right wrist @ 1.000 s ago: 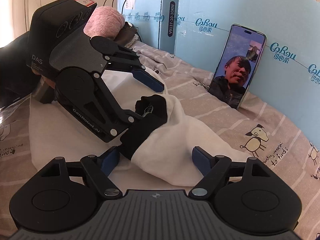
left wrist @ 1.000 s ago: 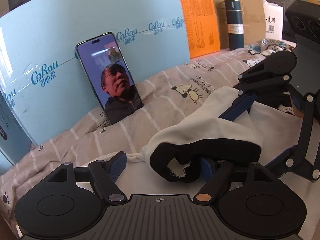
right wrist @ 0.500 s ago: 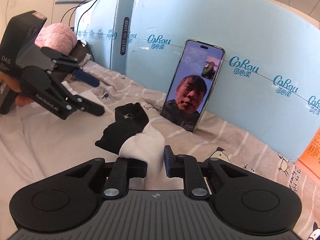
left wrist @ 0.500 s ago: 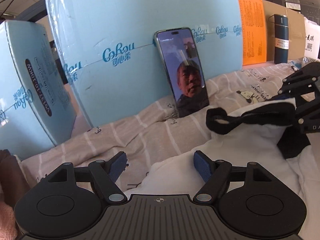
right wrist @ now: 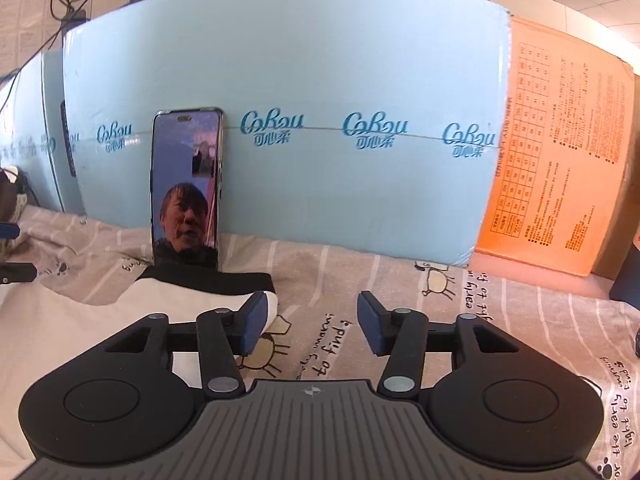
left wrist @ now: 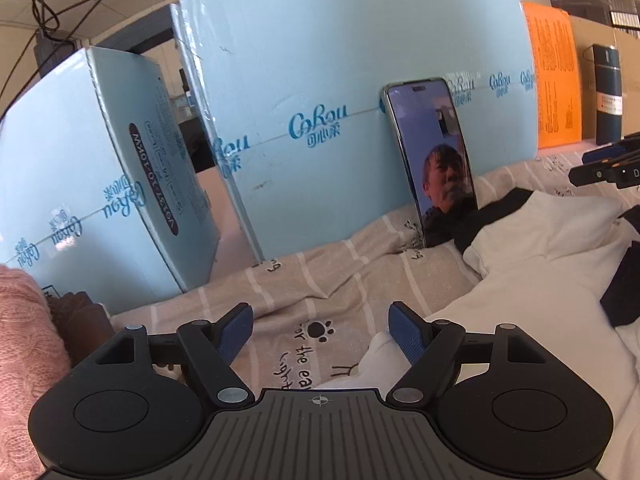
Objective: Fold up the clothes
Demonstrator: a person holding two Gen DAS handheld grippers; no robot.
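- Behind the bed (right wrist: pixel 400 280) stand pale blue cartons (right wrist: pixel 320 120), side by side like a wall, with an orange carton (right wrist: pixel 560 160) to their right and a dark flask (left wrist: pixel 608 92) beyond it; ceiling panels and cables show above.
- Bedding is a grey-beige striped sheet printed with cartoon animals and words; it carries everything.
- White garment (left wrist: pixel 540 264) with black trim lies spread on the sheet, its black-edged end just in front of the phone (right wrist: pixel 186 188). It looks partly laid out, one part doubled over, but it is no neat packet: I judge most of the folding is left.
- Pink knit (left wrist: pixel 20 340) sits at the left edge, unfolded as far as shows.
- Left hand-held gripper (left wrist: pixel 320 332) stands released, over bare sheet, the garment's edge beside its right finger.
- Right hand-held gripper (right wrist: pixel 312 322) has just been opening; nothing is between its fingers, and the white cloth lies beside its left finger.
- Phone leans upright against a blue carton.
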